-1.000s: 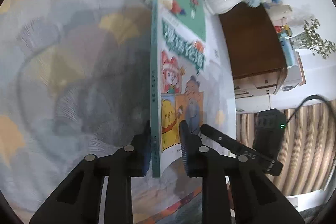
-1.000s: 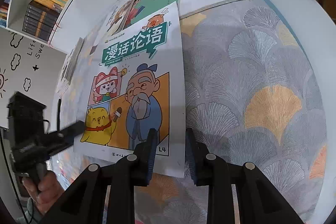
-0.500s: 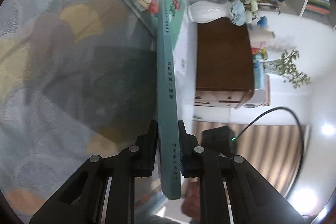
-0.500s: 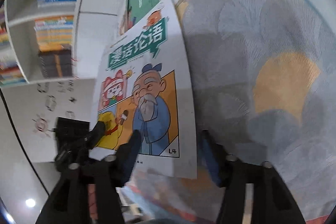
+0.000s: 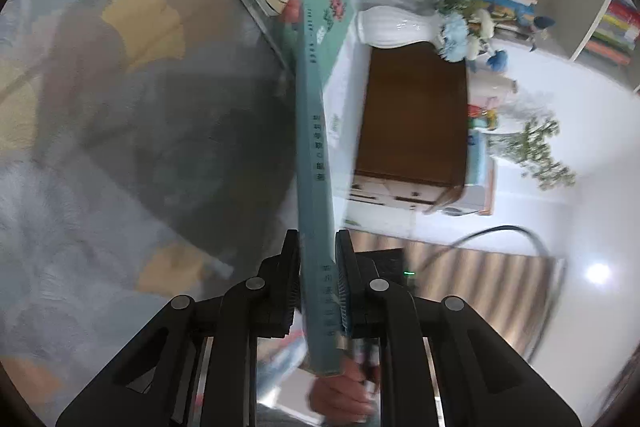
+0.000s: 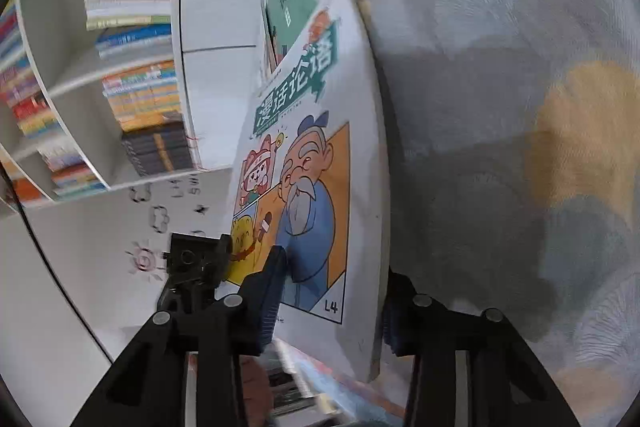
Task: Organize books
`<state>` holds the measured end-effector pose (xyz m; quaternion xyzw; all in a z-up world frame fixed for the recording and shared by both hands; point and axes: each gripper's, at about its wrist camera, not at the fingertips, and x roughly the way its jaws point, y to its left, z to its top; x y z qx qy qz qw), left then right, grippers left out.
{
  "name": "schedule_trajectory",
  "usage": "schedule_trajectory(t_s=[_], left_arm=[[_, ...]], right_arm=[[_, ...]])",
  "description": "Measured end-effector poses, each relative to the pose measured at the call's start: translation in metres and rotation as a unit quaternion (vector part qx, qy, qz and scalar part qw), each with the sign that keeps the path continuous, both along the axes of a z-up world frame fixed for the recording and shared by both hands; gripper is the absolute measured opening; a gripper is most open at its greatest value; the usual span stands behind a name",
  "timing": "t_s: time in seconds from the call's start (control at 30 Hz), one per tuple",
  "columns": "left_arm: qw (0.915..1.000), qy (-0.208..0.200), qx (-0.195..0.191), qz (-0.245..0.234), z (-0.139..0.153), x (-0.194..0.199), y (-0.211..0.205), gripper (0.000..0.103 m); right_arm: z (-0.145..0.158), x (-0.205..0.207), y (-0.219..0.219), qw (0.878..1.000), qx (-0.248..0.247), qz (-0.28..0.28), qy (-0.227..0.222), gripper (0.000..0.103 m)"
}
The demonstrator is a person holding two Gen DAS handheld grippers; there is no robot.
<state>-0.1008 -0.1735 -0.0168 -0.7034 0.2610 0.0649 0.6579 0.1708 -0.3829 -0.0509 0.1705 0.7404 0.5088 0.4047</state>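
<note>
- Left wrist view: left gripper (image 5: 318, 281) is clamped on the green spine of the comic book (image 5: 316, 163), which stands on edge above the patterned worktop (image 5: 120, 131);
- right gripper (image 6: 330, 297) straddles the book's near lower corner, its jaws having just been closing, the left pad looking clear of the cover;
- risk, I judge: a one-sided hold could let the book pivot or sag;
- farther off, other books (image 6: 292, 11) lie flat; a swing might knock them.

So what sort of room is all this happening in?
Probably a home living room or study. White shelves packed with stacked books line the wall, a white ceramic vase of blue flowers sits on a dark brown wooden cabinet, and a fan-patterned grey and yellow cloth covers the table.
</note>
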Motion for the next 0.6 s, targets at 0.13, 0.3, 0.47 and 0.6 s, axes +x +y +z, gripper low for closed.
schedule_trajectory(t_s=[0.13, 0.3, 0.47, 0.6], left_arm=[[0.9870, 0.091, 0.122, -0.053, 0.019, 0.008, -0.009, 0.012], [0.9729, 0.106, 0.187, -0.085, 0.038, 0.006, -0.023, 0.012], [0.9683, 0.090, 0.214, -0.093, 0.059, -0.006, -0.026, 0.012], [0.9642, 0.091, 0.232, -0.090, 0.071, -0.019, -0.020, 0.012]], right_arm=[[0.027, -0.012, 0.004, 0.991, -0.016, 0.046, -0.127, 0.031], [0.057, -0.038, 0.007, 0.964, -0.015, 0.101, -0.247, 0.031], [0.082, -0.063, 0.014, 0.945, 0.000, 0.125, -0.302, 0.031], [0.103, -0.088, 0.022, 0.925, 0.015, 0.144, -0.350, 0.031]])
